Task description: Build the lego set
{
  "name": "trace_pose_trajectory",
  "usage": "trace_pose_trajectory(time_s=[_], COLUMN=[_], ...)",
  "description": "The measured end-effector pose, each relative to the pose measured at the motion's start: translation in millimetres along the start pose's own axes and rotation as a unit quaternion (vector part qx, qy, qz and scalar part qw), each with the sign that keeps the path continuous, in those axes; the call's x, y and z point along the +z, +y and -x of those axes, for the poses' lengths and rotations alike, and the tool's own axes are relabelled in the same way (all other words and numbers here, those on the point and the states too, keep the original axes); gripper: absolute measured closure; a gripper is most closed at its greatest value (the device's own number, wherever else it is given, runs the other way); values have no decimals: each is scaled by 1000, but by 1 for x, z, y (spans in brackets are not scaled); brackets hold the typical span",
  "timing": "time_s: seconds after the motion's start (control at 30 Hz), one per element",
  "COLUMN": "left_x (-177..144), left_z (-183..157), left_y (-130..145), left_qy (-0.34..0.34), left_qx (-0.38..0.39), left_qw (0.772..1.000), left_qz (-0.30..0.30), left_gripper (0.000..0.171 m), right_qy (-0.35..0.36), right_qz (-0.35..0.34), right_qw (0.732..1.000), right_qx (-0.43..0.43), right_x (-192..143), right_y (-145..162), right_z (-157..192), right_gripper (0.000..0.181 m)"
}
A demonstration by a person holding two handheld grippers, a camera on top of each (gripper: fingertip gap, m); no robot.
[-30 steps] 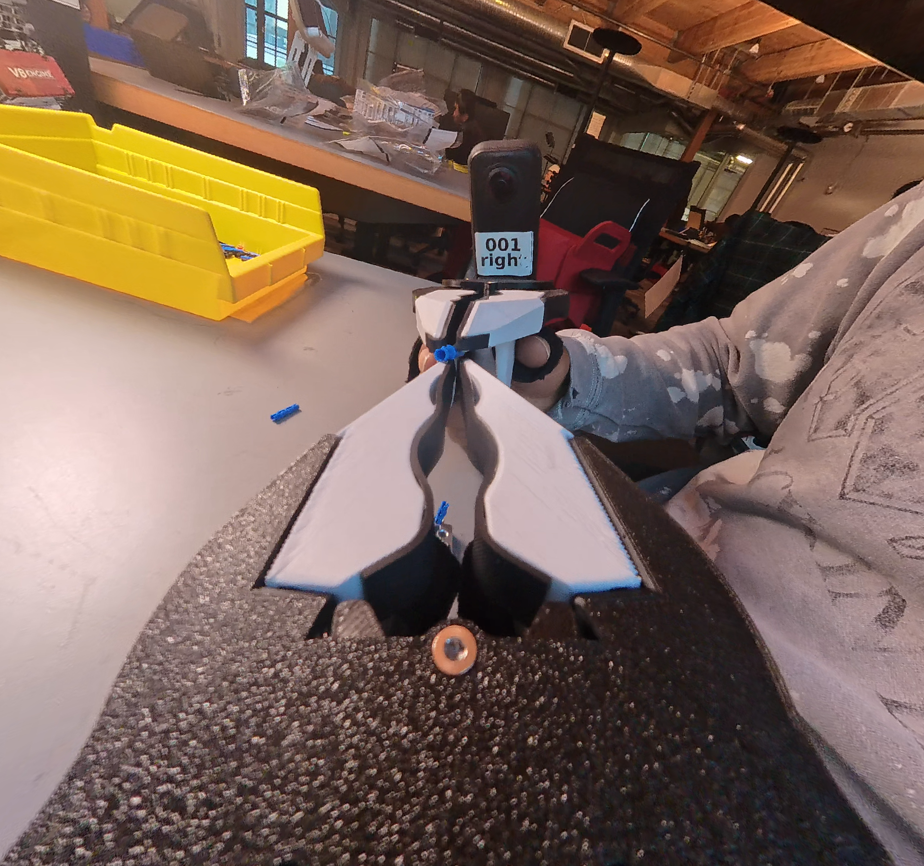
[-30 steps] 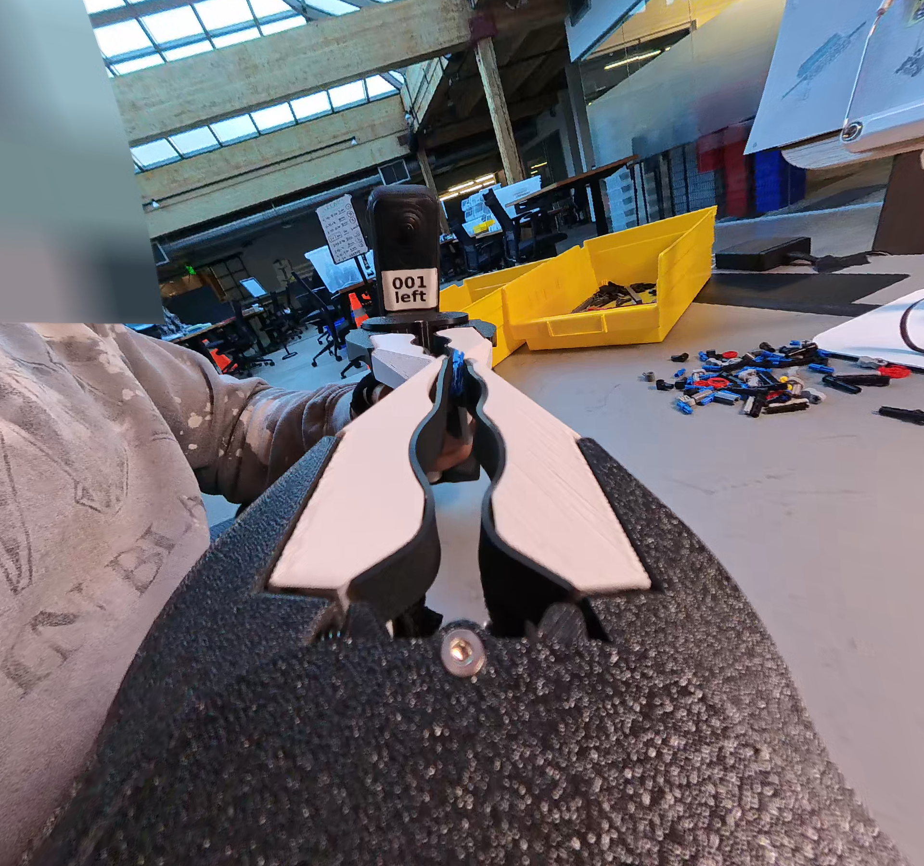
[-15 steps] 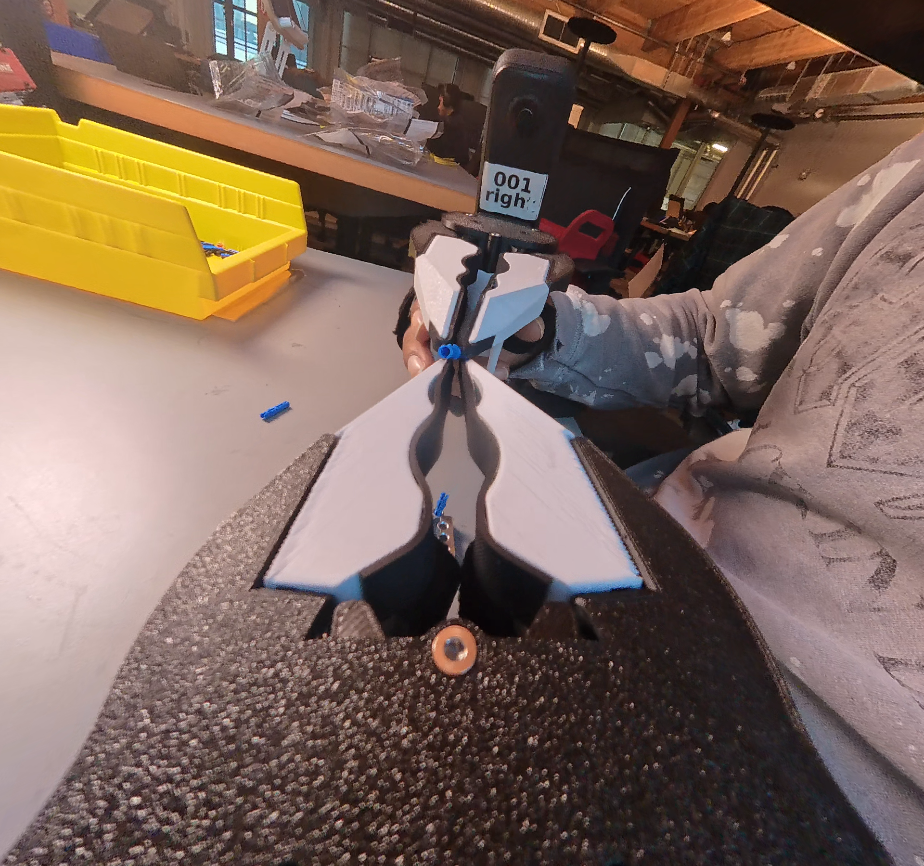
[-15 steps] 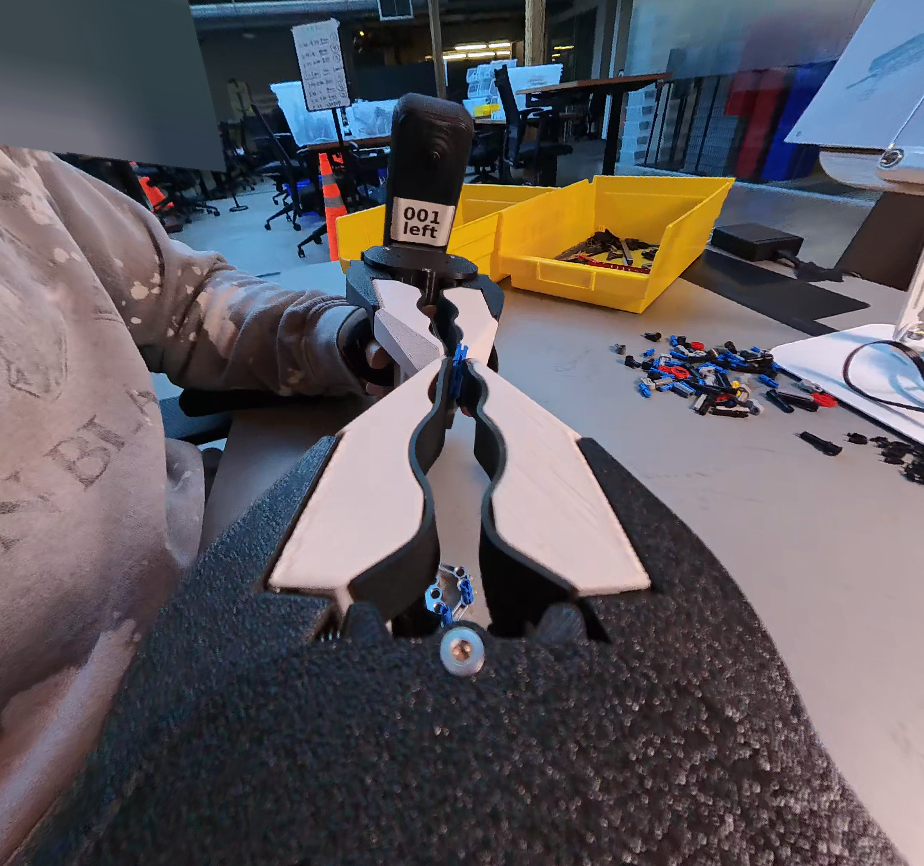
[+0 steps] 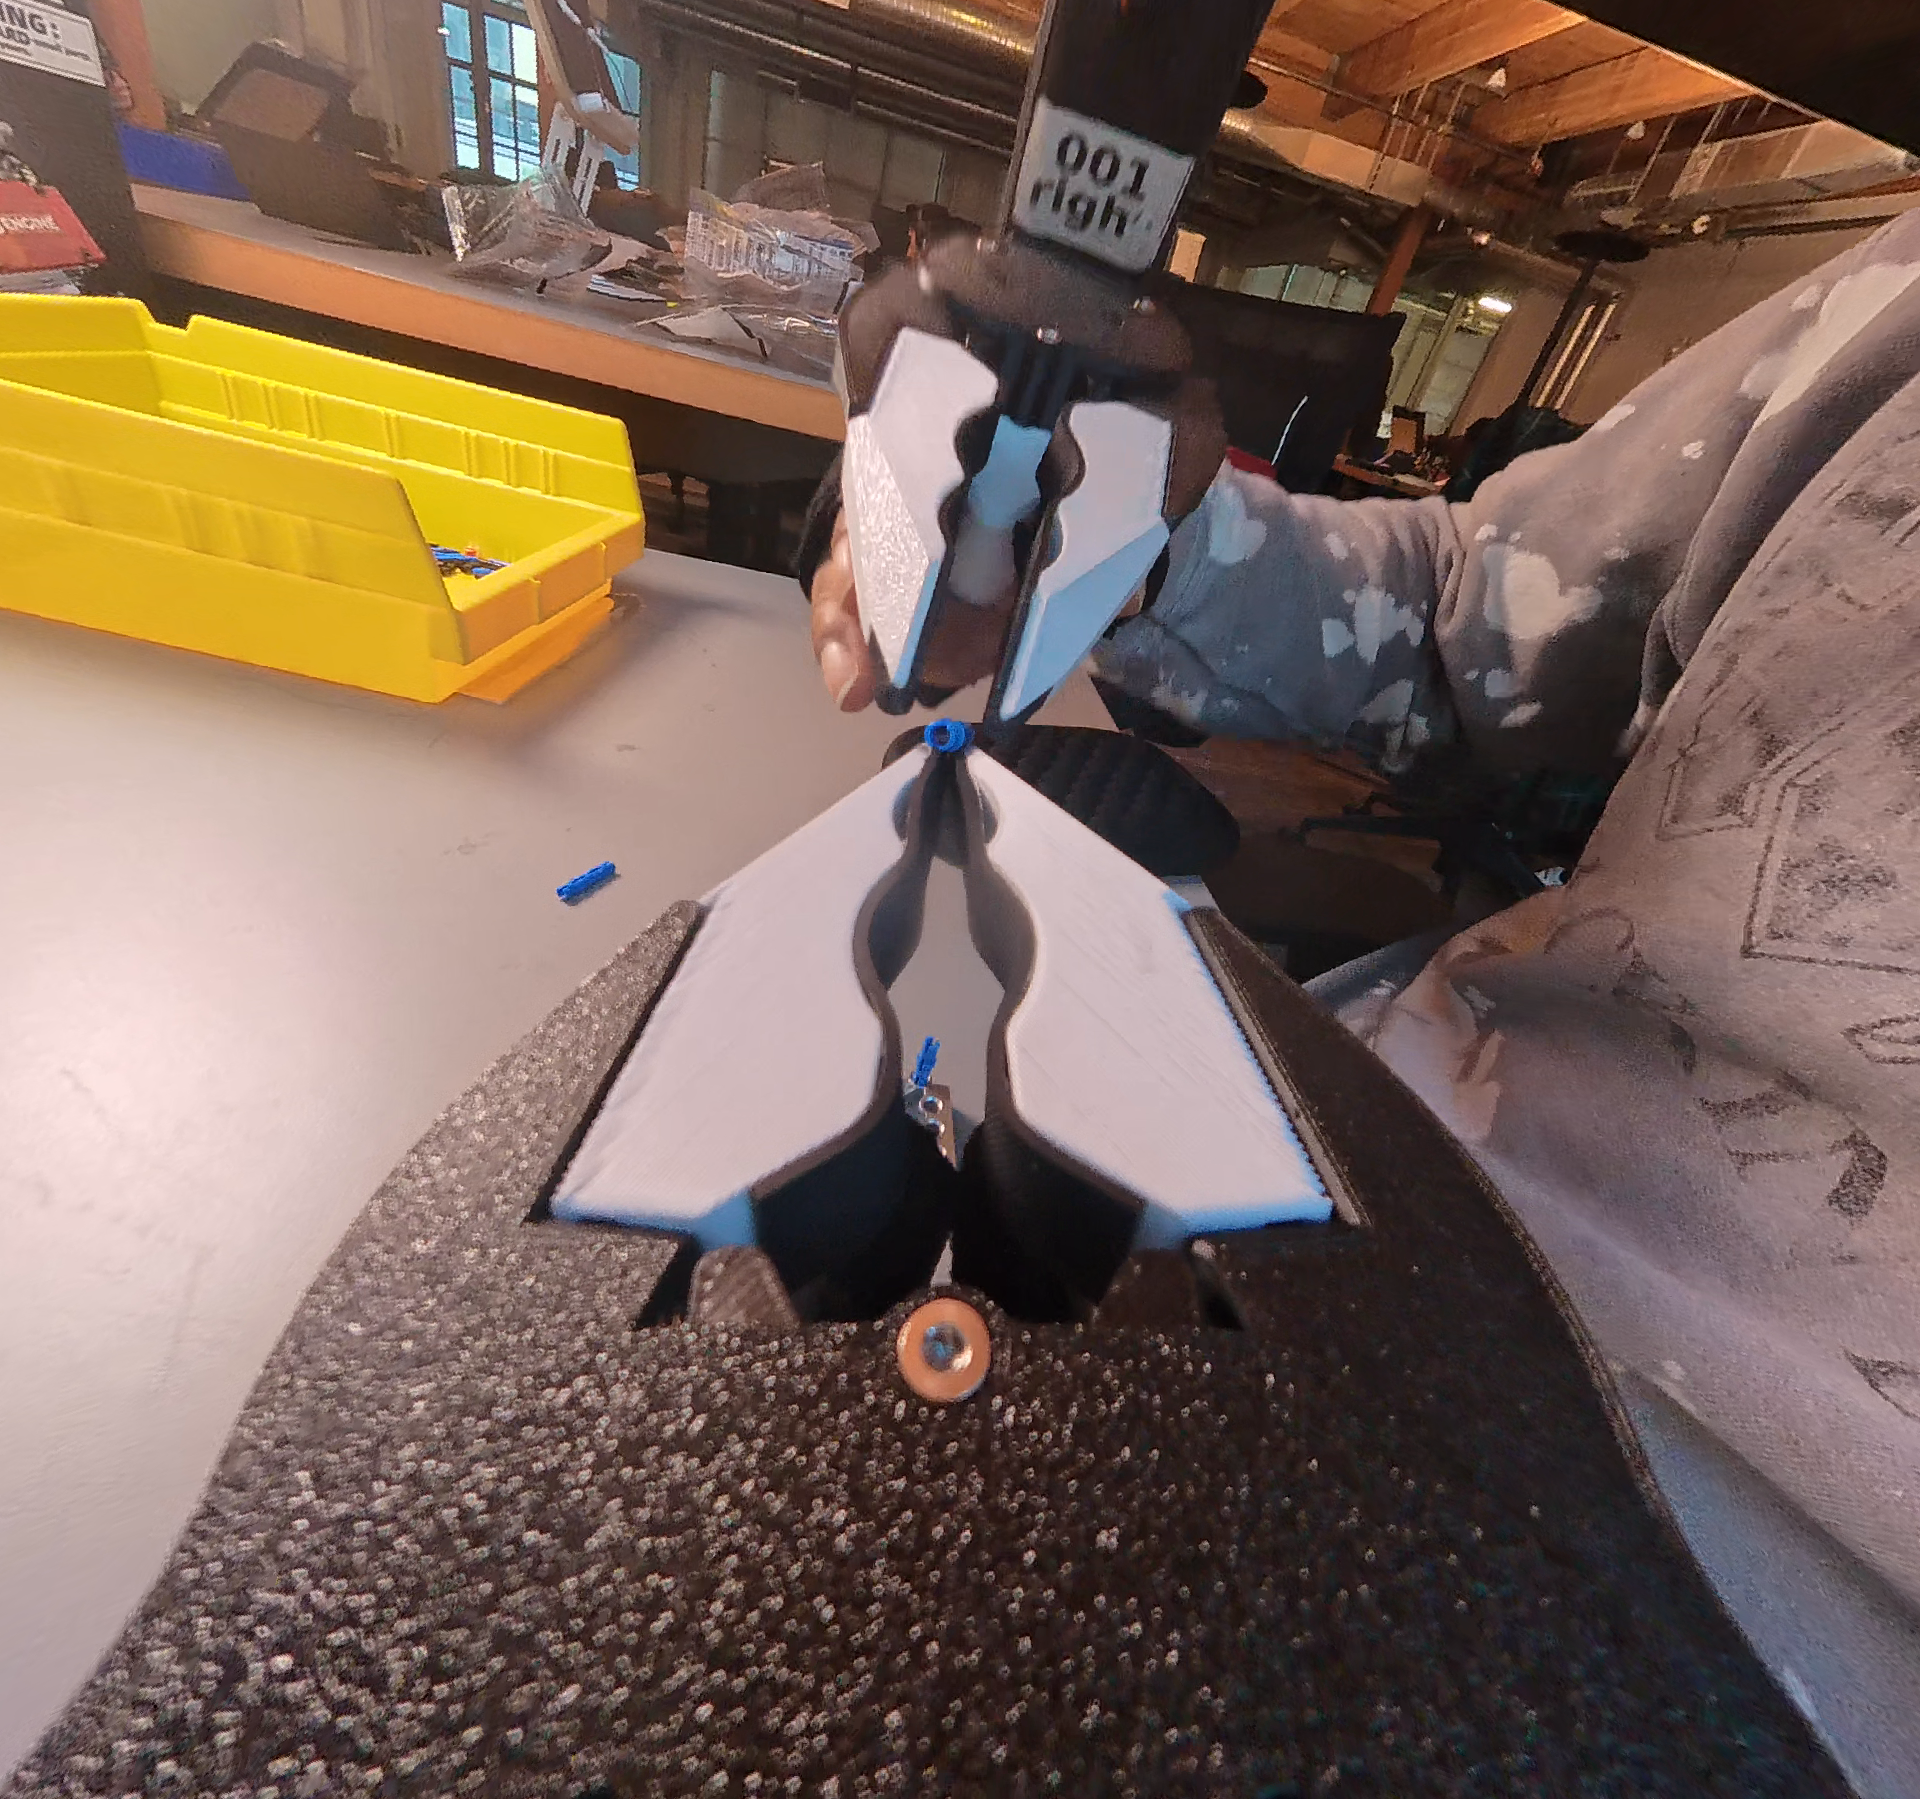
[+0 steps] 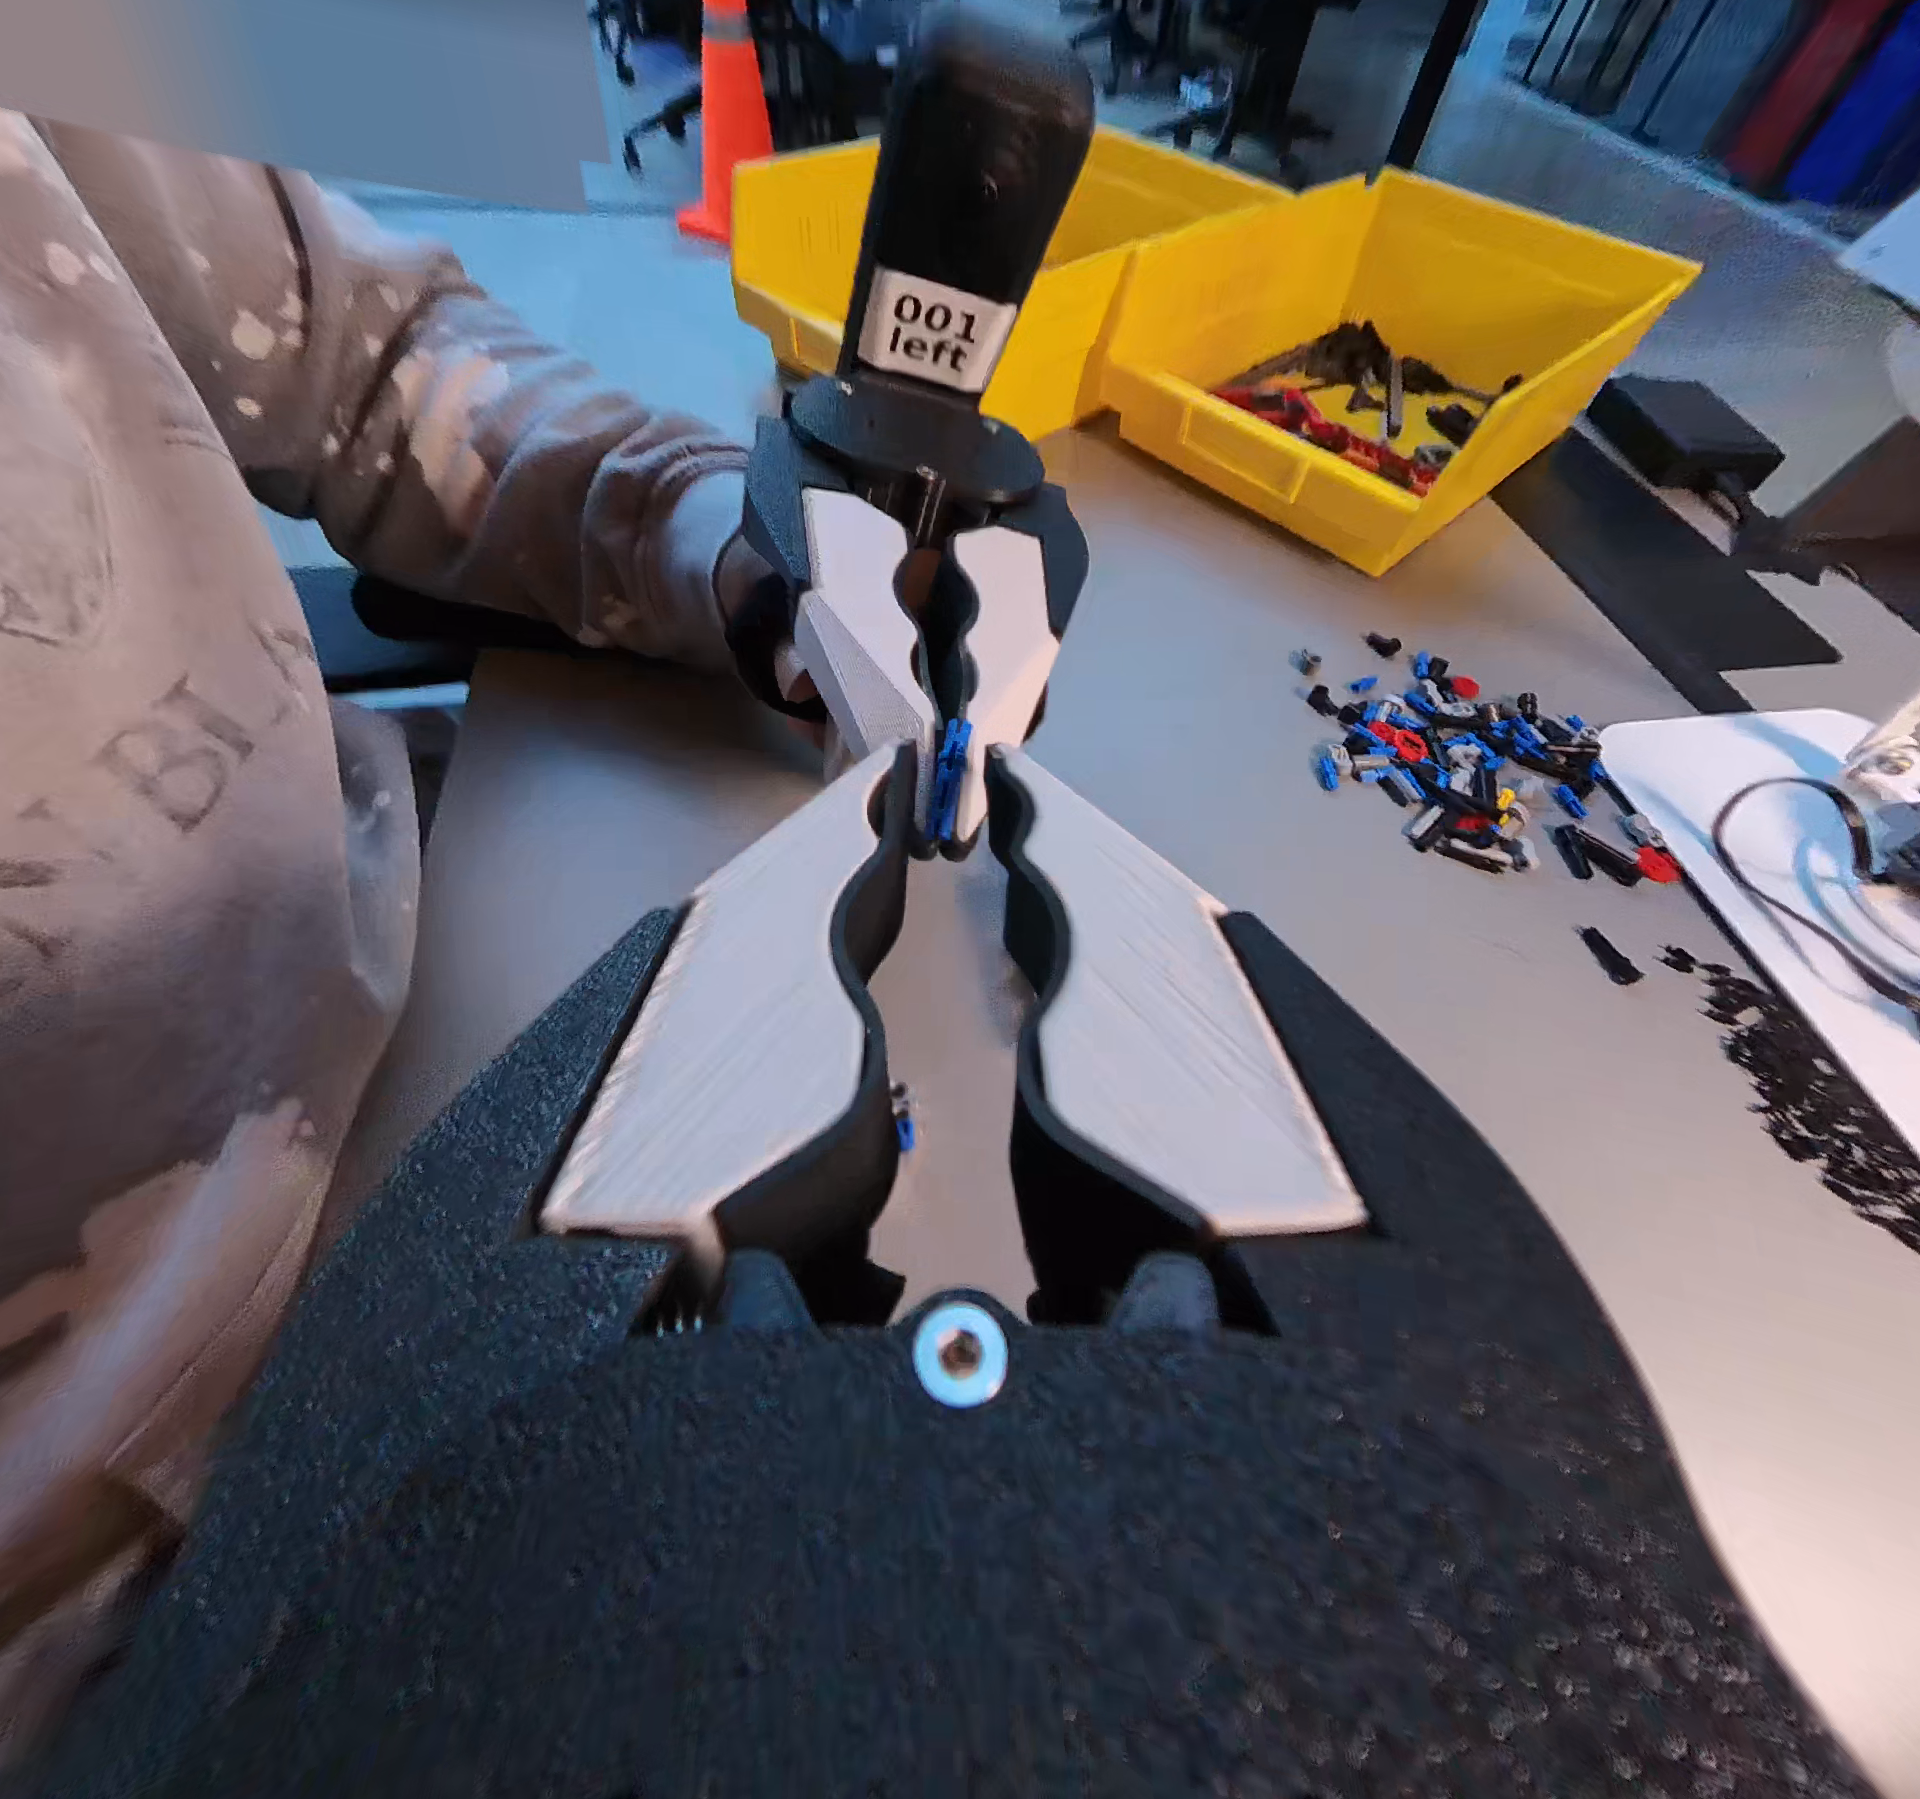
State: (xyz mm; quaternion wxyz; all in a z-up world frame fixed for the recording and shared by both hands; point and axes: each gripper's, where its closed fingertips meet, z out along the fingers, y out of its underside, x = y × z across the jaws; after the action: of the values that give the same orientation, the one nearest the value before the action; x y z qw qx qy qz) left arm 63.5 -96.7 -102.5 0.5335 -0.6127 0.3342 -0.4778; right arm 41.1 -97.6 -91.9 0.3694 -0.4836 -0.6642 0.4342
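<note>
My left gripper [image 5: 943, 750] pinches a small blue pin [image 5: 944, 735] at its fingertips; my right gripper [image 6: 943, 762], jaws slightly apart, faces it tip to tip, with the pin between them above the grey table [image 5: 260, 918].

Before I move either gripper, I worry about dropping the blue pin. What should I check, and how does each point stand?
1. Grip: left gripper shut on pin: ok.
2. Opening: right gripper open: ok.
3. Line-up: pin between the right gripper's fingers, seen from the right wrist view: ok.
4. Contact: right gripper touching pin: cannot tell.
5. Strays: loose pin on table, apart from both grippers: ok.
</note>
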Motion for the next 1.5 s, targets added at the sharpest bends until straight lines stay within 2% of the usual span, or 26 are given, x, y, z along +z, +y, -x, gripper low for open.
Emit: trace_pose_trajectory(time_s=[0.1,0.2,0.3,0.47,0.6,0.63,0.7,0.77,0.83,0.9,1.0,1.1,1.23,1.37,1.5], left_x=[1,1,2,2,0,-1,-1,-2,-3,-6,-7,-5,-3,1,3], left_z=[3,5,6,11,17,19,17,13,9,5,7,8,11,9,6], left_y=[3,8,12,17,15,15,11,3,-6,-13,-10,-1,16,29,36], left_qy=[-11,-21,-23,-30,-33,-37,-29,-13,-6,1,-3,-8,-30,-29,-21], left_qx=[6,16,22,13,-19,-17,-25,-34,-33,-33,-26,-13,43,62,65], left_qw=[1000,999,999,998,999,999,999,999,999,998,999,1000,996,992,990], left_qz=[11,26,39,49,38,36,22,-4,-29,-47,-33,2,70,109,124], left_gripper=[171,171,171,171,171,170,157,149,149,149,169,170,170,170,170], right_qy=[-6,-30,-49,-58,-43,-36,-26,-15,-13,0,-6,-5,-8,-22,-38], right_qz=[99,164,199,212,141,100,-11,-114,-185,-221,-227,-184,-33,76,131], right_qw=[995,984,976,974,989,994,999,989,973,963,960,973,998,997,988], right_qx=[-26,-60,-72,-62,-27,-13,38,91,136,155,161,136,57,-22,-65], right_x=[1,4,5,7,5,3,-2,-6,-6,-2,5,0,-7,-9,-5], right_y=[7,12,17,21,12,3,-21,-35,-36,-29,-19,-9,18,31,39], right_z=[-3,2,2,0,-9,-12,-18,-22,-22,-21,-12,-11,-8,-1,4], right_gripper=[170,171,173,179,178,179,178,178,179,179,179,178,178,176,175])
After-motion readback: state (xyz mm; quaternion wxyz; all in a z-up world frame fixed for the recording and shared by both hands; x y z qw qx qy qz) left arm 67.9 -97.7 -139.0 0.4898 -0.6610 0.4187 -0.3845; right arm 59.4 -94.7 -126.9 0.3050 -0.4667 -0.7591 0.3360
